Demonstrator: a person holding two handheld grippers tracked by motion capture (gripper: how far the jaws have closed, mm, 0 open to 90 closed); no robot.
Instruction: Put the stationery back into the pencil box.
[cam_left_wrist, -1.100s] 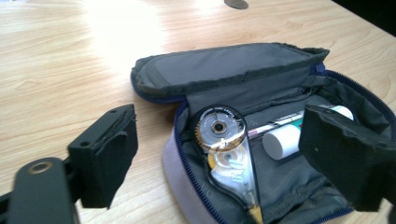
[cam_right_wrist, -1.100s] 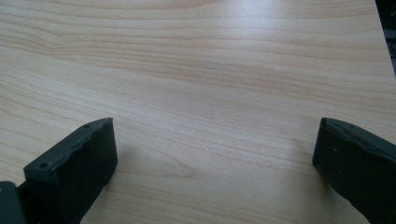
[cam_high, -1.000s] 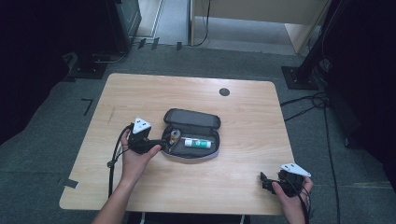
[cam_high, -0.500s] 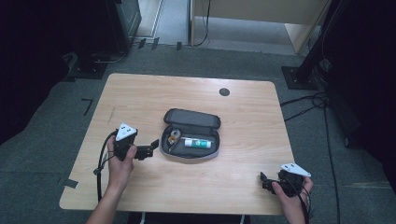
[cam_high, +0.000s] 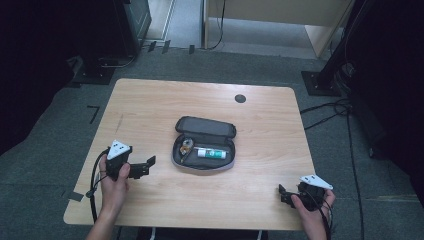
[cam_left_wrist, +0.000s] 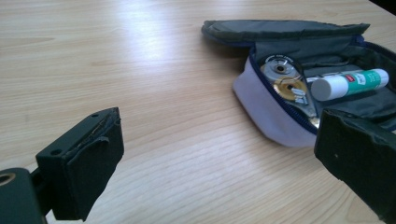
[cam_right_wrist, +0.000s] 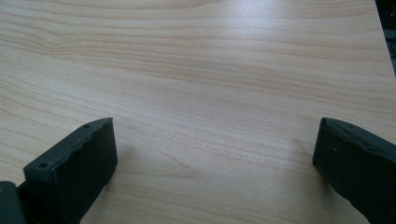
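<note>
Left tool wide, just opened, empty, well short of open pencil case; right tool wide over bare worktop.

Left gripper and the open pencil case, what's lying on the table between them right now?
Nothing: between the left gripper and the pencil case lies bare wood of the table, as the high view and the left gripper view show. Its jaws have just been opening, empty.
</note>
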